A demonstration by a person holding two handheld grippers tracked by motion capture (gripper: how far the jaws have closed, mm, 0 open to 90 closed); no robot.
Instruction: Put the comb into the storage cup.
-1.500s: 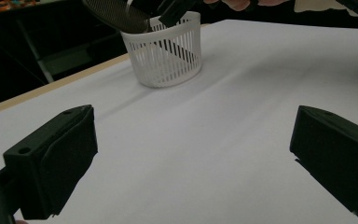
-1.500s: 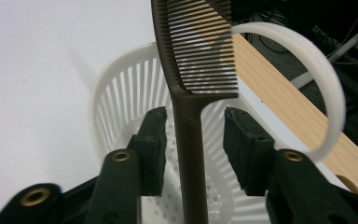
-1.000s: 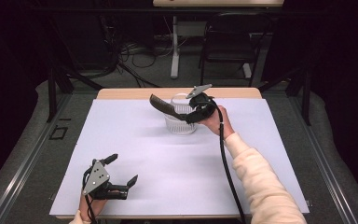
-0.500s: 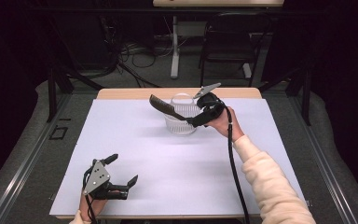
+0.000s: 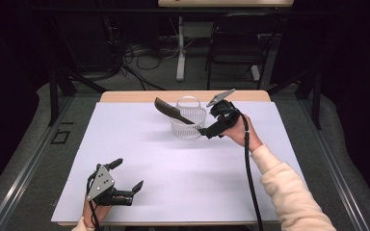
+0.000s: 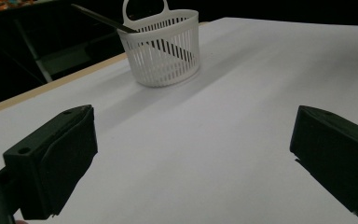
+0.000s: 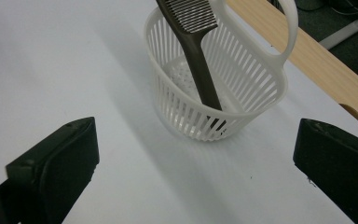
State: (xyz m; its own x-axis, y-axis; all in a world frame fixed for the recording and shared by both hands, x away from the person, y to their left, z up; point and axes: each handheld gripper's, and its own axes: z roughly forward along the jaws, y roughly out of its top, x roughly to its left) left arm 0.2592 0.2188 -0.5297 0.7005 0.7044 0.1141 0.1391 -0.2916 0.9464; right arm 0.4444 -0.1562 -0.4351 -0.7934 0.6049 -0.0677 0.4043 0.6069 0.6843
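Near the front edge of the table (image 5: 125,144), which a white sheet covers, the left gripper (image 5: 128,182) rests low over the sheet in the person's left hand (image 5: 94,211). Its 2 jaws stand wide apart and hold nothing; in the left gripper view there is only bare white sheet between them.

Farther back, at the right of the middle, the right gripper (image 5: 203,131) is in the person's right hand (image 5: 241,132). Its jaws are also spread wide and empty, as the right gripper view shows, and they point to the basket from just beside it.

The white basket (image 5: 189,122) stands upright on the sheet near the far edge of the table. The dark comb (image 5: 171,109) leans inside it: the handle end sits at the bottom of the basket, and the toothed end sticks out over the rim, tilted to the left in the high view.
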